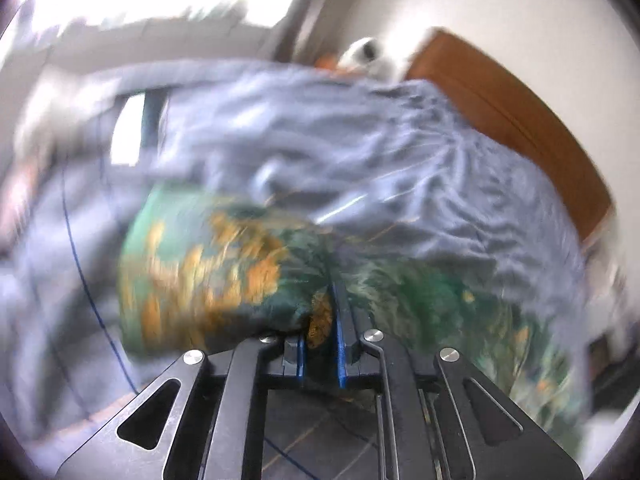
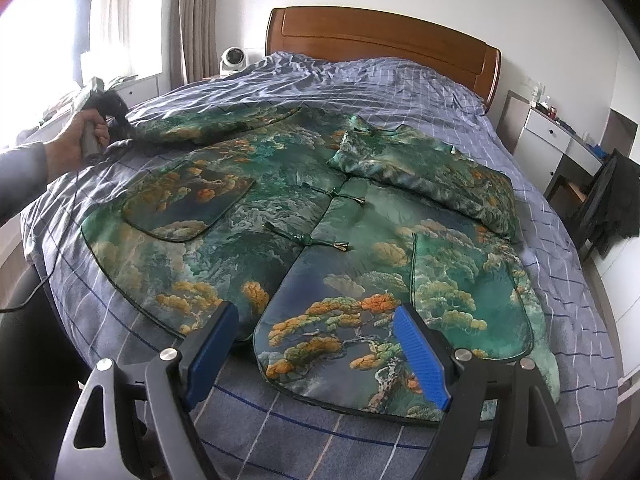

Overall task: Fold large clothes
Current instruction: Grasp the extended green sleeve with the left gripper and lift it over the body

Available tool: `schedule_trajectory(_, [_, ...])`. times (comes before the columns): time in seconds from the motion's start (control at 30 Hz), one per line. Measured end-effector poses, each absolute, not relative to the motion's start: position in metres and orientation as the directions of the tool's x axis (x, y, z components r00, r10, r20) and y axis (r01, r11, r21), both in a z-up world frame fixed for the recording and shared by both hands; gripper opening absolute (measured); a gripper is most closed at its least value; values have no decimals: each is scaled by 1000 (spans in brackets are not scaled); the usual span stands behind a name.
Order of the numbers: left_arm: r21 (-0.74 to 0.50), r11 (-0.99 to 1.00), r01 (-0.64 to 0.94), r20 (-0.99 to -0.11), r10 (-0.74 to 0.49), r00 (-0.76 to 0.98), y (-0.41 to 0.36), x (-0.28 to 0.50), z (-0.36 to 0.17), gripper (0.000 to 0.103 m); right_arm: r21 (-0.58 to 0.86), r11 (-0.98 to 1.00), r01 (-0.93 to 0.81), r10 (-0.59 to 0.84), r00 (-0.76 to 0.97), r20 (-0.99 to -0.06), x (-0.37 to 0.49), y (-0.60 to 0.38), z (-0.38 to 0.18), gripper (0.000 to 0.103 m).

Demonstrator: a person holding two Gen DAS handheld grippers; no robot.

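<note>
Black metal arms of the left gripper (image 1: 320, 320) fill the bottom of the left wrist view. Its blue jaws are clenched on a bunched bit of the green jacket (image 1: 224, 272), which bulges out on both sides of them. That picture is blurry, so little else is clear, only the wrinkled blue bedsheet (image 1: 360, 140) and the brown headboard (image 1: 512, 120) behind.

Next comes the right wrist view. Close up, the right gripper (image 2: 316, 356) hangs over the near hem with its blue jaws wide apart, holding nothing. The jacket (image 2: 304, 216) lies spread flat on the bed, front side up, with small knot buttons down the middle. It looks shiny and smooth, green with orange trees and grey clouds, and it has rounded corners and a dark edge. One sleeve (image 2: 424, 172) is already folded in across the chest. The other sleeve (image 2: 208, 124) is stretched out far to the left, where a person's hand (image 2: 80, 136) holds the left gripper at its end. I think the folding has only started: that sleeve and the long body are still to fold.
</note>
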State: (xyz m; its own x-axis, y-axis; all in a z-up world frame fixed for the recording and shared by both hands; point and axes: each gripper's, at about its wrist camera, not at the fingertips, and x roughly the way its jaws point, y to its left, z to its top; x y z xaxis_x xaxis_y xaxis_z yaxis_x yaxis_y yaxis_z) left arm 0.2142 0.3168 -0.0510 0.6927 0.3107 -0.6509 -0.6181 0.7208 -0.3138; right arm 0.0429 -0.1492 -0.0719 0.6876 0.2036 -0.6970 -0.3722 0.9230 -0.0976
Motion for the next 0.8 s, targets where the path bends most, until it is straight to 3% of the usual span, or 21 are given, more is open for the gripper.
schedule_trajectory(0.1, [-64, 876, -478, -518, 380, 766, 239, 222, 1, 9, -82, 924, -375, 215, 684, -697, 44, -150, -73, 82])
schedule_trajectory(0.27, [286, 936, -204, -359, 303, 883, 103, 222, 31, 9, -69, 927, -370, 226, 694, -684, 42, -153, -71, 82])
schedule_trajectory(0.37, [439, 897, -44, -355, 218, 909, 26, 219, 12, 9, -50, 937, -346, 224, 702, -676, 43, -161, -68, 82])
schedule_trajectory(0.47, [516, 851, 94, -420, 156, 894, -30, 222, -28, 12, -31, 948, -317, 215, 708, -672, 44, -171, -66, 82])
schedule_trajectory(0.5, [526, 839, 137, -456, 143, 878, -45, 226, -42, 15, -30, 952, -306, 208, 713, -670, 45, -175, -65, 82])
schedule_trajectory(0.53, [531, 827, 186, -505, 132, 853, -59, 229, -58, 24, -32, 955, -295, 200, 718, -666, 47, -179, -63, 82])
schedule_trajectory(0.63, [524, 789, 320, -641, 118, 759, -91, 228, -105, 61, -24, 960, -278, 193, 727, -659, 56, -189, -59, 82])
schedule_trajectory(0.7, [538, 769, 345, -642, 109, 759, -98, 208, -117, 63, 19, 963, -269, 214, 717, -663, 73, -201, -55, 82])
schedule_trajectory(0.8, [491, 799, 347, -645, 66, 761, -84, 176, -109, 82, 118, 960, -254, 266, 693, -670, 112, -220, -47, 82])
